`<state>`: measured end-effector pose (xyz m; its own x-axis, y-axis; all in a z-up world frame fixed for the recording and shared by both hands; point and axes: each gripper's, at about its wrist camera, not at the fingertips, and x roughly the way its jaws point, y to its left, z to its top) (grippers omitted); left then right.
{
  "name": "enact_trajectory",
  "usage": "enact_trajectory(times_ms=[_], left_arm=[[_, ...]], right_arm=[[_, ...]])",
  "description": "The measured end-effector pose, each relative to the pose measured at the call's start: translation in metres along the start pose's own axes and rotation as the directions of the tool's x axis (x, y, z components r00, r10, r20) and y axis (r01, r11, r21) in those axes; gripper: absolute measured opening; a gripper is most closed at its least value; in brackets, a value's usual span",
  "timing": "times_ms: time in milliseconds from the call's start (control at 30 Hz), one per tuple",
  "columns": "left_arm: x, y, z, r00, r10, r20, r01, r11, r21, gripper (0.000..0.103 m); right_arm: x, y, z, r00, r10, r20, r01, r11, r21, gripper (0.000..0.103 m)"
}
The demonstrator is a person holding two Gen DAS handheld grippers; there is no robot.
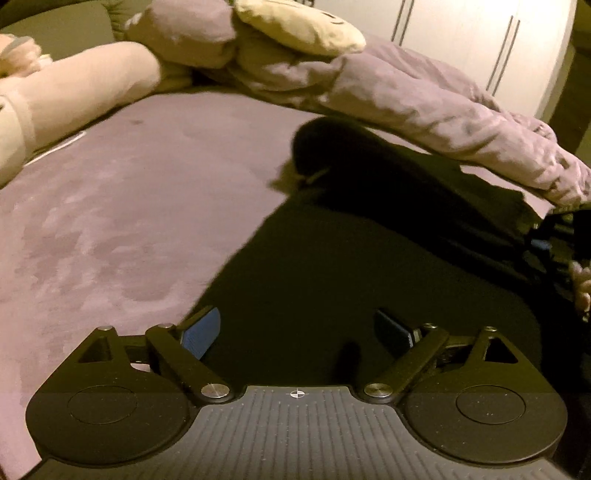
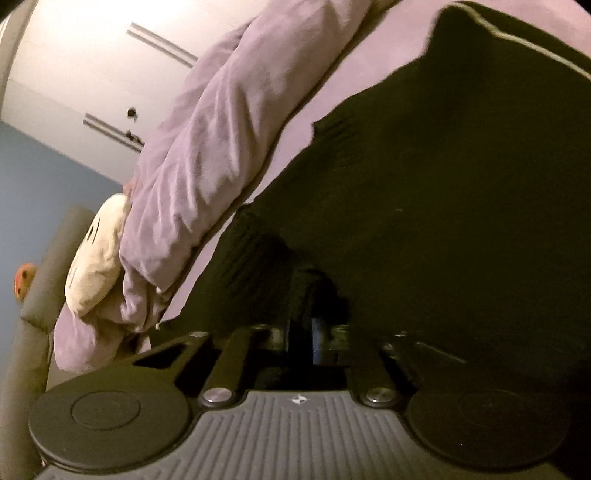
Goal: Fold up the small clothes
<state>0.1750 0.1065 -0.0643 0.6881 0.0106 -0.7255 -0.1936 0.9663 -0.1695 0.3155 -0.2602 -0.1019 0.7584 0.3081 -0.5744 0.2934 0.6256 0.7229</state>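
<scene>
Lilac sheet covers the bed, with a black garment spread flat on it, directly ahead of and under the left gripper, whose jaws stand wide apart with nothing pinched. Beyond lie a rumpled lilac duvet, a cream plush toy and white wardrobe doors. The right gripper has its jaws closed on a raised fold of the black garment.

Dim, yellowish light; the black garment loses all detail, and straight lines beyond it bend with mild blur.
</scene>
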Motion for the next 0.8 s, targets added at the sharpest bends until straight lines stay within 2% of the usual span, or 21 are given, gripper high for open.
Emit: enact_trajectory(times_ms=[67,133,200,267,300,333,400,467,500,533,567,600,667,800], left_arm=[[0.002,-0.008,0.003,1.000,-0.017,-0.001,0.017,1.000,0.016,0.095],[0.002,-0.019,0.006,1.000,-0.024,0.017,0.023,0.999,0.042,0.095],[0.007,-0.030,0.010,0.999,-0.024,0.029,0.023,0.998,0.064,0.095],[0.013,-0.040,0.013,0.999,-0.048,0.017,0.047,0.998,0.046,0.095],[0.016,-0.043,0.013,0.998,-0.068,0.007,0.068,0.997,0.033,0.095],[0.019,-0.047,0.012,0.997,-0.077,-0.005,0.077,0.997,0.022,0.095],[0.026,-0.053,0.010,0.997,-0.075,-0.030,0.076,0.997,0.005,0.095],[0.032,-0.060,0.006,0.997,-0.049,-0.058,0.051,0.998,0.027,0.095],[0.033,-0.063,0.004,0.997,-0.040,-0.060,0.043,0.998,0.043,0.096],[0.033,-0.065,0.002,0.998,-0.033,-0.061,0.037,0.997,0.063,0.096],[0.034,-0.066,0.001,0.998,-0.026,-0.064,0.031,0.996,0.079,0.096],[0.035,-0.067,0.000,0.998,-0.016,-0.066,0.022,0.996,0.089,0.096],[0.035,-0.068,-0.001,0.998,-0.013,-0.063,0.019,0.995,0.097,0.097],[0.040,-0.070,0.009,0.999,-0.007,-0.051,0.013,0.992,0.127,0.097]], right_arm=[[-0.018,0.019,0.002,0.997,-0.006,0.082,0.017,0.991,-0.132,0.009],[-0.051,0.039,0.002,0.977,0.014,0.212,0.052,0.952,-0.302,0.009],[-0.084,0.046,0.000,0.944,0.041,0.327,0.102,0.908,-0.406,0.009],[-0.108,0.037,-0.005,0.906,0.025,0.423,0.190,0.868,-0.458,0.010],[-0.113,0.027,-0.007,0.903,0.013,0.430,0.209,0.861,-0.464,0.010],[-0.112,0.014,-0.008,0.917,-0.009,0.399,0.208,0.865,-0.457,0.011],[-0.099,-0.018,-0.004,0.958,-0.090,0.271,0.196,0.897,-0.395,0.014],[-0.091,-0.047,-0.004,0.968,-0.149,0.204,0.206,0.933,-0.296,0.018],[-0.094,-0.059,-0.003,0.974,-0.112,0.198,0.159,0.957,-0.242,0.020],[-0.097,-0.067,0.000,0.978,-0.070,0.196,0.106,0.977,-0.183,0.028],[-0.099,-0.073,0.004,0.980,-0.040,0.196,0.067,0.989,-0.130,0.034],[-0.100,-0.077,0.008,0.979,-0.017,0.205,0.035,0.996,-0.083,0.036],[-0.097,-0.077,0.016,0.978,-0.007,0.208,0.018,0.998,-0.053,0.036],[-0.084,-0.069,0.028,0.980,-0.029,0.195,0.040,0.998,-0.053,0.036]])
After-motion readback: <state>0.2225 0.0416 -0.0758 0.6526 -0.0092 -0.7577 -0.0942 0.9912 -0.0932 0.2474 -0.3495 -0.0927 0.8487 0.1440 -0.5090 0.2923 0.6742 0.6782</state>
